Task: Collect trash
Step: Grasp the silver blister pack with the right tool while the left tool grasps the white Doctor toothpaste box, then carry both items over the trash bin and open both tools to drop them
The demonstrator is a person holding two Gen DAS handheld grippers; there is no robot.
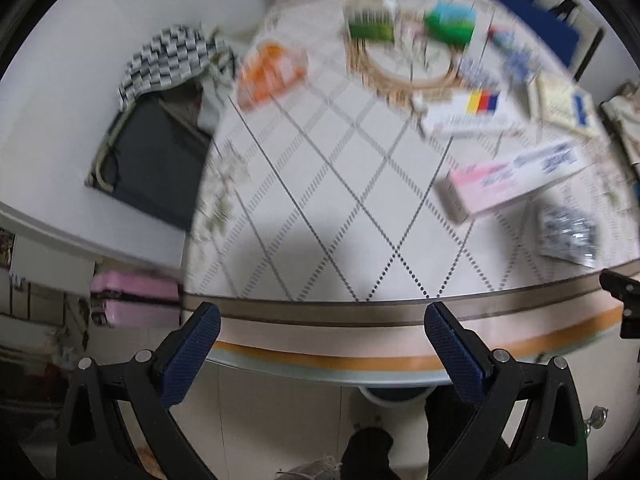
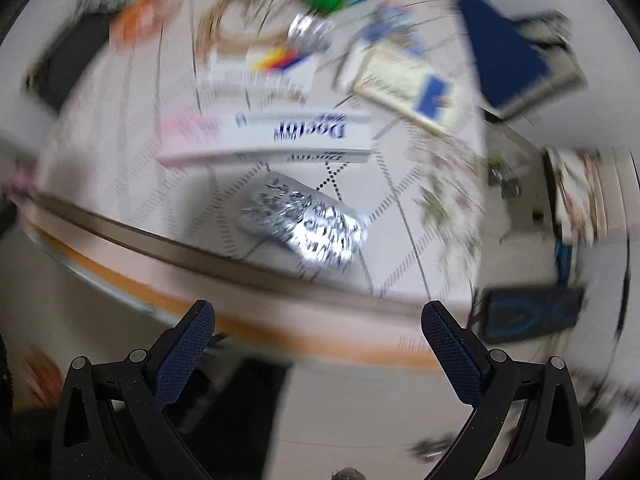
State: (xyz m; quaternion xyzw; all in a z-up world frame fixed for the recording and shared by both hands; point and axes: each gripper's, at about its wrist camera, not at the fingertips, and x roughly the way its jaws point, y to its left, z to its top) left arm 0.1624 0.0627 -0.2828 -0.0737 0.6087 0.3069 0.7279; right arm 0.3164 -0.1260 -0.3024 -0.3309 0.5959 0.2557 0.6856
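Table (image 1: 320, 184) cluttered; both tools (image 1: 322, 344) (image 2: 318, 340) spread wide, empty. Pink suitcase (image 1: 134, 298) only in left view; foil wrapper (image 2: 308, 220) large in right.

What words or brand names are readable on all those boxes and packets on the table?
Pink-and-white long box: large blue letters, upside down and smeared, seemingly starting "Do"; not readable for certain.
White box with the red, yellow and blue patch: print too blurred.
Silver foil packet: markings too blurred.
Nothing else is legible.

Foil packet (image 2: 306, 222) near the table (image 2: 120, 168) edge, long carton (image 2: 264, 134) just behind it.
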